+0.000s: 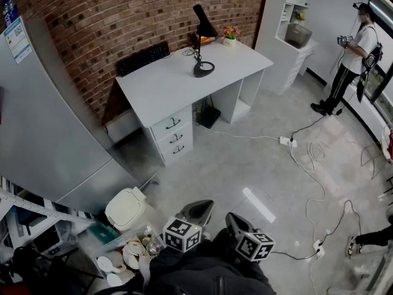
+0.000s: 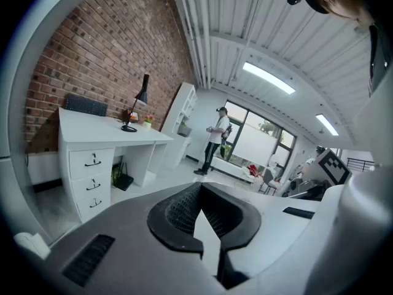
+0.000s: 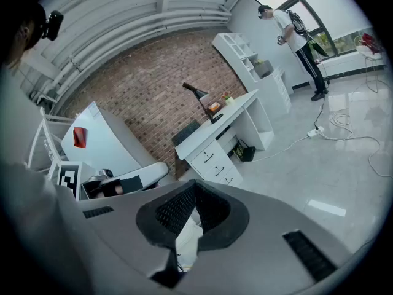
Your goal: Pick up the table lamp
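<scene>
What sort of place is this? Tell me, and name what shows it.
Probably an office or studio workroom: a white desk with drawers against a brick wall, a black table lamp on it, and white shelving beside it.

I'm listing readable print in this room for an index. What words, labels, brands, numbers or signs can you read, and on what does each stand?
No text is readable in any view.
Blue-and-white printed sheet on the tall grey panel: too small and blurred to read.
Red patch on that panel: no legible print.
Left marker cube and right marker cube: black-and-white square patterns, no letters or digits.
</scene>
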`<state>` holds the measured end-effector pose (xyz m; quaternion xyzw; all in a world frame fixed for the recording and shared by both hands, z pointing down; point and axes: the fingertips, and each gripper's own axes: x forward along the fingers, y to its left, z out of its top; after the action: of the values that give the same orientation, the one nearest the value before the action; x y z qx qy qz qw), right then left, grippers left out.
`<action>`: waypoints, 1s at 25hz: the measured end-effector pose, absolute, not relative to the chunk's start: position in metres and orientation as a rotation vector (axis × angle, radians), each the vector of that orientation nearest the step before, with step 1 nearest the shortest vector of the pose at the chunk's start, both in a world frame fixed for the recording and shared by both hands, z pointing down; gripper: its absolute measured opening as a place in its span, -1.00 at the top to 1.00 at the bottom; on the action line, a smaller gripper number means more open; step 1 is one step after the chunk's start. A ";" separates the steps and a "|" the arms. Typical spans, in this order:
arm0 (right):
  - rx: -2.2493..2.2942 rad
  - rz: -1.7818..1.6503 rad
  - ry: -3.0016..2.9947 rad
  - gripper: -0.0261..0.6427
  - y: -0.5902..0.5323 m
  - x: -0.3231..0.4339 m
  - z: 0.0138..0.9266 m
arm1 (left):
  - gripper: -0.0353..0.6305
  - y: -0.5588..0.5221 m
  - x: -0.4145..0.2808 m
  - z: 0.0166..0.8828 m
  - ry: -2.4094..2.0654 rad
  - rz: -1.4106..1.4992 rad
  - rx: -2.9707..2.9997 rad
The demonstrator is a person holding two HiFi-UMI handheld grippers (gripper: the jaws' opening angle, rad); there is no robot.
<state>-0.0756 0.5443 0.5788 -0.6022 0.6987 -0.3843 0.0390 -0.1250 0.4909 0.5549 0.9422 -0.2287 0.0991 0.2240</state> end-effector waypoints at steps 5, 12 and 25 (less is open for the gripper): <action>-1.816 -1.173 2.133 0.89 0.541 -0.081 0.573 | 0.87 0.492 -0.131 0.557 -0.632 0.285 2.587; -1.773 -1.175 2.206 0.89 0.516 -0.088 0.572 | 0.87 0.469 -0.138 0.555 -0.689 0.258 2.555; -1.710 -1.199 2.221 0.89 0.381 -0.060 0.577 | 0.87 0.348 -0.120 0.557 -0.755 0.276 2.558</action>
<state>-0.0600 0.3810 0.5770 -0.5602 0.7278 -0.3929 0.0464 -0.1200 0.3476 0.5573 0.9289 -0.2742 0.1002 0.2280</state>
